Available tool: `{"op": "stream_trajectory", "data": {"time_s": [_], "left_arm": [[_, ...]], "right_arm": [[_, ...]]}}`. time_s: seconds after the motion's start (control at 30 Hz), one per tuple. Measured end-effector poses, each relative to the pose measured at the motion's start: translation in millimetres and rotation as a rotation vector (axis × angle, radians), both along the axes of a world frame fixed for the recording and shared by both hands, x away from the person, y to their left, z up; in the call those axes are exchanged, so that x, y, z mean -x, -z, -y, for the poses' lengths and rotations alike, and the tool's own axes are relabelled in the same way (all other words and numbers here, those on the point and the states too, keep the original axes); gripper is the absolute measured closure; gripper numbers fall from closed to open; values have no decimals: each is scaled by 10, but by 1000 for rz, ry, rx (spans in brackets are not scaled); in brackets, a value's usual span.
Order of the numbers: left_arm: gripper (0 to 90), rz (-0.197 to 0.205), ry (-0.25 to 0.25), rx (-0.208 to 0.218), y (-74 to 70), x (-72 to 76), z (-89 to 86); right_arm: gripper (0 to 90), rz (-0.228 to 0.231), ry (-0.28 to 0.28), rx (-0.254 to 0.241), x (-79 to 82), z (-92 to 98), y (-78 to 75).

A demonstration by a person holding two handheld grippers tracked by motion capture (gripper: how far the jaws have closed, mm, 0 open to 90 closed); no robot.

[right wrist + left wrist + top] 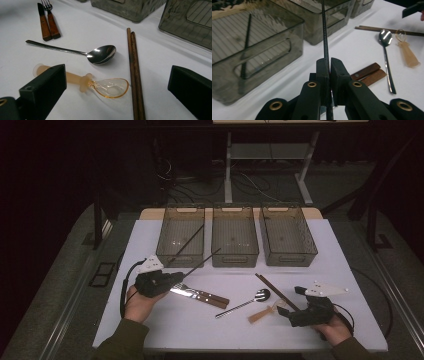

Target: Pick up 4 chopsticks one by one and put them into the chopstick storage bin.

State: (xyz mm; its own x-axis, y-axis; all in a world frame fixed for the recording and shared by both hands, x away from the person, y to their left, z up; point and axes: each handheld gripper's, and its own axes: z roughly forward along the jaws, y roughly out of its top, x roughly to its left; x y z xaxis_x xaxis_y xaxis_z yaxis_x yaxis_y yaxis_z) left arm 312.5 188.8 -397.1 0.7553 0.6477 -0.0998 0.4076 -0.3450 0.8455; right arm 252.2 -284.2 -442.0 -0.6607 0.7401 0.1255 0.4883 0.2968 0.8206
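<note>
A white desk (165,330) is being viewed in a dim room, cables trailing over the floor behind it. Three translucent grey bins (235,241) are being kept in a row along the far edge. One black chopstick (325,37) is being clamped in the closed jaws of the left gripper (172,279) near the left edge, its long axis running up and away toward the near rim of the middle bin, just ahead of that hand; a second black chopstick (189,242) is leaning in the leftmost bin (181,240). The right gripper (287,312) is being held slack, jaws wide apart and nothing between them, near the front right corner. Still being left on the desk: one pair of brown chopsticks (135,75), one steel spoon (100,53), one amber plastic spoon (107,87), one fork (50,17) and one knife (43,21), both wood-handled.
</note>
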Motion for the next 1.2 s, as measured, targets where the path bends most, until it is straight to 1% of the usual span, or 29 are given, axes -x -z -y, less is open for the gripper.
{"op": "stream_trajectory", "data": {"time_s": [0.07,0.2,0.27,0.4,0.57,0.73,0.83,1.03,1.2], "left_arm": [[852,6,-12,-6,-11,-23,-31],[852,10,-38,2,-25,-75,-87],[852,13,-49,-1,-32,-107,-113],[852,16,-70,9,-51,-164,-152],[852,23,-89,16,-82,-229,-175],[852,26,-115,8,-101,-304,-190],[852,28,-126,0,-112,-365,-186],[852,24,-150,11,-168,-522,-185],[852,23,-167,10,-224,-662,-155]], "right_arm": [[15,-1,1,1,0,-3,1],[15,-7,5,-1,1,-2,2],[15,-6,6,-1,-2,0,4],[15,-2,4,5,-10,1,10],[15,-3,4,5,-13,3,12],[15,-1,5,5,-14,5,13],[15,-3,7,4,-14,5,13],[15,-6,13,0,-11,17,11],[15,-5,13,0,-11,19,11]]}}
